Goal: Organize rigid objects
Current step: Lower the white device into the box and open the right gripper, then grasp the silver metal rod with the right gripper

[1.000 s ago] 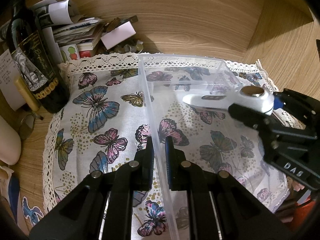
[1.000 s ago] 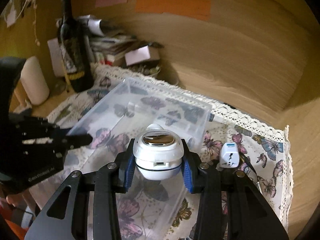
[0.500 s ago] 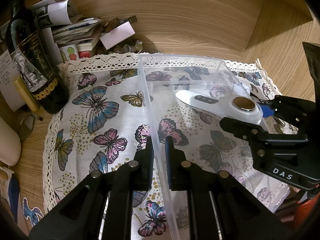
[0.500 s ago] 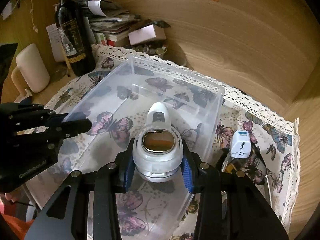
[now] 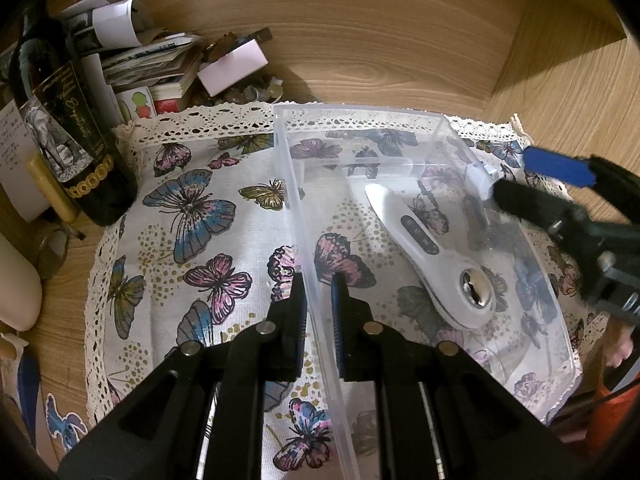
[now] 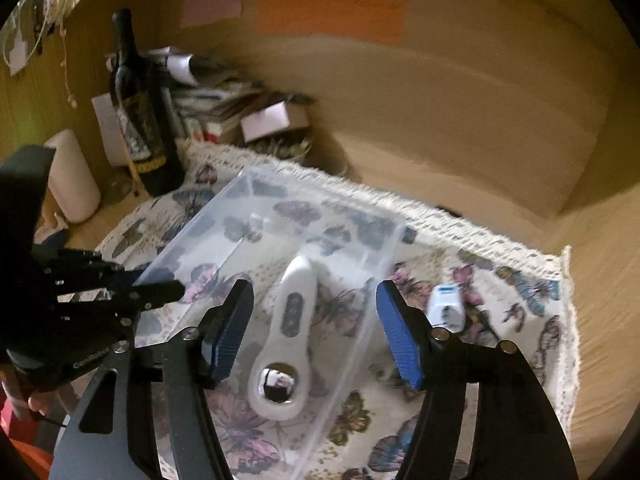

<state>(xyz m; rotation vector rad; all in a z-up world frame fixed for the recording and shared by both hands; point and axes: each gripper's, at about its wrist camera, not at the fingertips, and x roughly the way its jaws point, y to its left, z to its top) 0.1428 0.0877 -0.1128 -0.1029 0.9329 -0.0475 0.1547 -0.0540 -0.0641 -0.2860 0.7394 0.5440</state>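
Note:
A clear plastic box (image 5: 436,128) sits on a butterfly-print cloth (image 5: 192,216). A white handheld device with a round metal head (image 5: 432,260) lies flat inside the box; it also shows in the right wrist view (image 6: 288,344). My left gripper (image 5: 319,292) is shut on the box's left wall. My right gripper (image 6: 316,332) is open and empty above the device, and it shows at the box's right side in the left wrist view (image 5: 532,184). A white plug adapter (image 6: 446,306) stands on the cloth right of the box.
A dark wine bottle (image 5: 60,120) stands at the cloth's back left, beside a pile of papers and small boxes (image 5: 168,64). A cream mug (image 6: 72,176) sits left of the bottle. Wooden walls close in behind and to the right.
My right gripper lowered the white device into the box, opened and let it go. It has now pulled back and up. My left gripper has stayed shut on the box wall.

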